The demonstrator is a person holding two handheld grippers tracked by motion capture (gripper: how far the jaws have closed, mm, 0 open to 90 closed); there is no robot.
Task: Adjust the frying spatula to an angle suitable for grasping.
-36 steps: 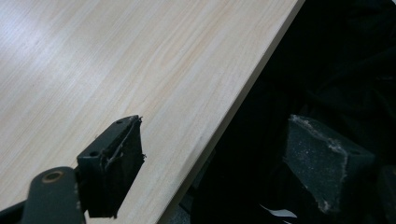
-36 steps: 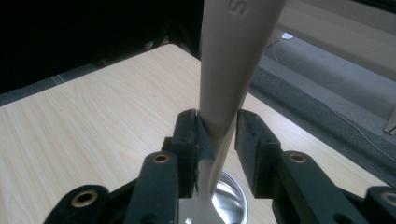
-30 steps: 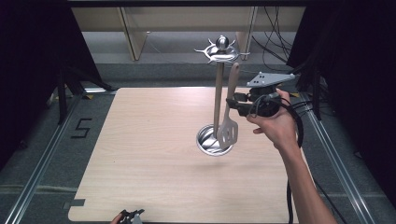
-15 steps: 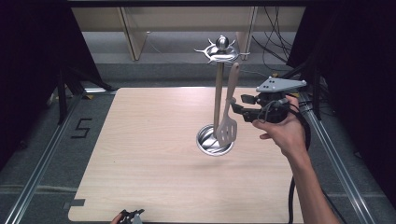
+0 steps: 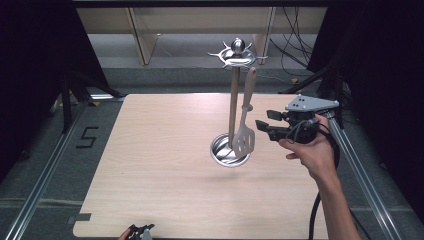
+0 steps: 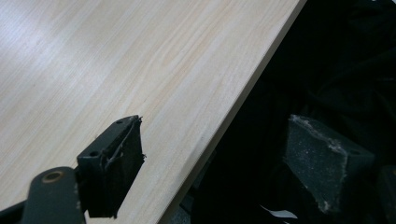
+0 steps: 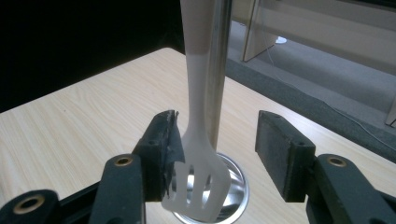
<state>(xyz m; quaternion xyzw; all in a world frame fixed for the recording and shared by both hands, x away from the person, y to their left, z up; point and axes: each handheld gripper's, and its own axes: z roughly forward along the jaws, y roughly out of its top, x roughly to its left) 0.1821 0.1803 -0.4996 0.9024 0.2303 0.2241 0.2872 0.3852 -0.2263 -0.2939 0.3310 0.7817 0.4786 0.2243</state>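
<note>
The slotted spatula (image 7: 198,179) hangs from the rack (image 5: 233,100), just left of the spread, empty right gripper (image 5: 264,126).

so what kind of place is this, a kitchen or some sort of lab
Most likely a lab or recording rig, not a kitchen: a bare wooden table between metal rails, black curtains, loose cables on the floor, and one utensil stand with a slotted spatula.

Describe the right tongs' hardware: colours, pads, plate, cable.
Right tongs: black body, two black arms with brass-coloured pivot rivets, rectangular black pads, one frayed at its edge. Grey three-cornered plate with small holes on top. Black cable trails along the bare forearm.
</note>
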